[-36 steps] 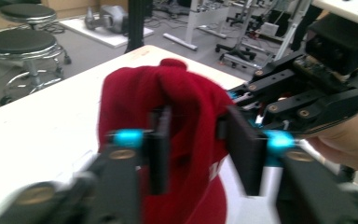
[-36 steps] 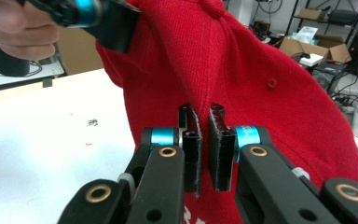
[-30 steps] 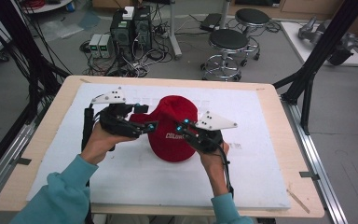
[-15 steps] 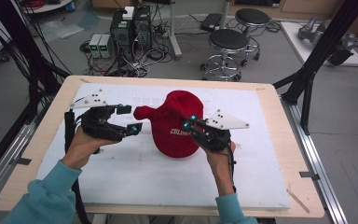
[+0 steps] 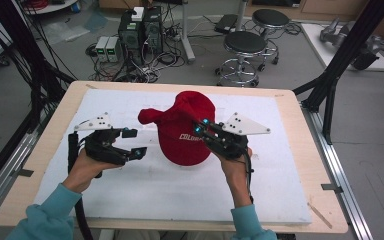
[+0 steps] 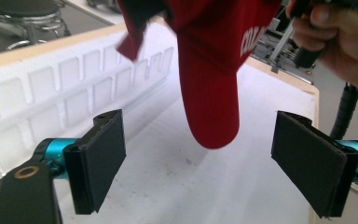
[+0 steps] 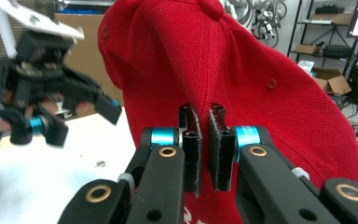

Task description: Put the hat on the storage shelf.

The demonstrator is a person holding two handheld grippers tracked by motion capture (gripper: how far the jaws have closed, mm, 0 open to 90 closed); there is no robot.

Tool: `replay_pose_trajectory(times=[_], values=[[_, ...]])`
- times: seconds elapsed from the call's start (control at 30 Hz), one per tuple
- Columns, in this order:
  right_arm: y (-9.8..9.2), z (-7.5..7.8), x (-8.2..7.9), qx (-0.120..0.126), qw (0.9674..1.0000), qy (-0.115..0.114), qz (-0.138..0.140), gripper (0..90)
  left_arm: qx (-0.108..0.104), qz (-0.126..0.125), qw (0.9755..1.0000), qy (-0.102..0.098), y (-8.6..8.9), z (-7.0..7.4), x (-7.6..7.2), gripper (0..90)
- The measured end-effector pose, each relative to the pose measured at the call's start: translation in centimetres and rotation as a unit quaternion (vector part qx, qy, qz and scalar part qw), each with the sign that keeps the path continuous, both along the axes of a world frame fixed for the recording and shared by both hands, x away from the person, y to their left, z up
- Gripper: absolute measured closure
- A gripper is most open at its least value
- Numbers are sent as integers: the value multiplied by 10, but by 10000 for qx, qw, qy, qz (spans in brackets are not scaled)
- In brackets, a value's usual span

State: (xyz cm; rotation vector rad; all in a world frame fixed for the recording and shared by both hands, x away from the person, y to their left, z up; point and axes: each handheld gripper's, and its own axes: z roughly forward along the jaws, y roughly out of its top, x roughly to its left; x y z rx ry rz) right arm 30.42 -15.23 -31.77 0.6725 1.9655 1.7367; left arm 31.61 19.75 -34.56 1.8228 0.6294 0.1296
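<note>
A red cap (image 5: 185,125) with white lettering hangs above the white foam board (image 5: 280,175), its brim pointing down toward me. My right gripper (image 5: 200,126) is shut on a fold of the cap's crown; in the right gripper view the jaws (image 7: 204,140) pinch the red fabric (image 7: 242,60). My left gripper (image 5: 135,142) stands open to the left of the cap, apart from it. In the left gripper view its pads (image 6: 100,163) are wide apart, with the brim (image 6: 209,70) hanging beyond them. The left gripper (image 7: 81,120) also appears in the right gripper view, blurred.
The foam board lies on a wooden table (image 5: 45,145). Beyond the far edge stand two stools (image 5: 245,45) and computer boxes with cables (image 5: 140,30). Black frame posts (image 5: 340,65) rise at the right.
My left gripper has come off the cap, opened and drawn away to the left. The right gripper keeps its hold, and the cap now hangs from it alone.
</note>
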Motion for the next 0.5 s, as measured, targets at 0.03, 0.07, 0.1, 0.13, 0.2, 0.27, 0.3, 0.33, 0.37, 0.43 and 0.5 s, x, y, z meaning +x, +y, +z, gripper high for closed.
replay_pose_trajectory(times=[0.03, 0.07, 0.1, 0.13, 0.2, 0.27, 0.3, 0.33, 0.37, 0.43, 0.5], values=[[0, 1, 0, 20, 10000, -13, 14, 858, -24, -42, 10000, 28, -2, -3, 0, 188], [0, 2, 0, 39, 10000, 4, 37, 858, -30, -71, 10000, 56, -3, -6, 0, 196], [1, 2, -1, 68, 10000, 2, 52, 858, -36, -106, 9999, 74, -5, -9, 0, 199], [1, 3, -1, 95, 9999, -12, 78, 858, -36, -125, 9999, 89, -8, -11, 1, 204], [1, 4, -1, 174, 9998, -21, 121, 858, -132, -220, 9996, 106, -12, -15, 2, 210], [2, 5, -1, 208, 9997, -17, 156, 858, -85, -242, 9996, 100, -18, -18, 2, 221], [2, 5, -1, 217, 9996, -27, 149, 858, -76, -263, 9996, 111, -20, -19, 3, 221], [2, 6, -1, 228, 9996, -44, 152, 858, -65, -279, 9995, 111, -22, -20, 3, 225], [2, 6, -1, 236, 9996, -58, 169, 858, -82, -286, 9995, 113, -24, -21, 3, 235], [3, 7, -2, 272, 9994, -37, 187, 858, -150, -322, 9993, 145, -27, -23, 4, 250], [3, 8, -2, 308, 9993, -61, 217, 858, -197, -353, 9991, 156, -29, -25, 5, 270]])
